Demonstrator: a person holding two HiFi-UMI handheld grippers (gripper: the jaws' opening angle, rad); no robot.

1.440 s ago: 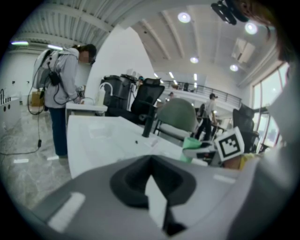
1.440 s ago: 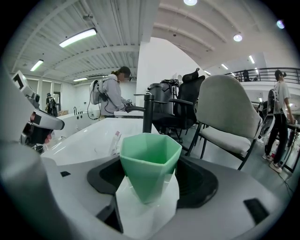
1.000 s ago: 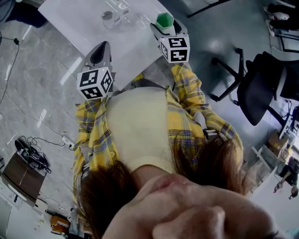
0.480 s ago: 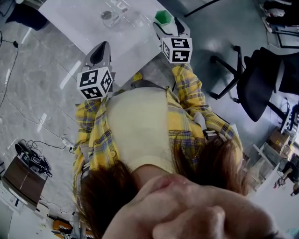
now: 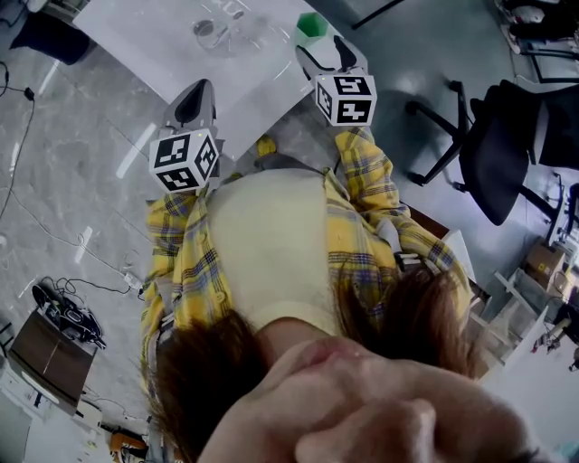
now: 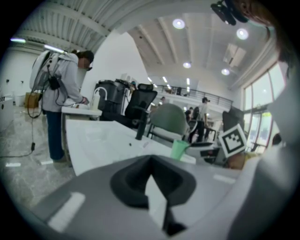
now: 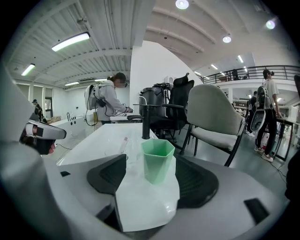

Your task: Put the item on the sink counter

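A green faceted cup (image 7: 158, 160) stands upright on the white sink counter (image 7: 96, 143), near its edge. My right gripper (image 7: 147, 171) is open, a jaw on each side of the cup with small gaps showing. In the head view the cup (image 5: 312, 24) sits just beyond the right gripper (image 5: 327, 54) at the counter's (image 5: 154, 41) corner. The left gripper (image 5: 194, 98) hovers over the counter's near edge, empty. Its jaws meet at the tips in the left gripper view (image 6: 151, 161), where the cup (image 6: 178, 149) shows far to the right.
A black faucet (image 7: 146, 122) rises behind the cup. A clear glass (image 5: 209, 31) rests farther in on the counter. Black office chairs (image 5: 498, 154) stand on the right. A person (image 7: 110, 103) works at another counter in the background. Cables lie on the floor at left.
The right gripper has drawn back a little toward me, and the green cup now stands farther beyond its jaws. The left gripper has stayed put.
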